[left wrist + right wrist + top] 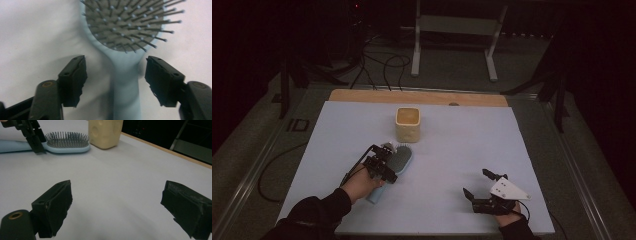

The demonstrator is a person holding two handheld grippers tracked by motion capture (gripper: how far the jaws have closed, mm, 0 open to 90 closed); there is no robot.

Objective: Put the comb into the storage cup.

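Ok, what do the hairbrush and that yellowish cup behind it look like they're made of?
Hairbrush: likely moulded plastic, pale blue with a smooth matte body, a grey pad and thin ball-tipped bristles. Cup: squarish, cream, with a dull even surface and round dimples in its wall; ceramic or thick plastic, the look leaves that open.

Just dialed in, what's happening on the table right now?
A person works at a white table with a gripper in each hand. The left gripper is down over a light blue hairbrush lying bristles up, its jaws straddling the handle with gaps on both sides, so nothing is gripped yet. The right gripper rests open near the table's front edge, away from everything. A cream square cup stands just beyond the brush head.
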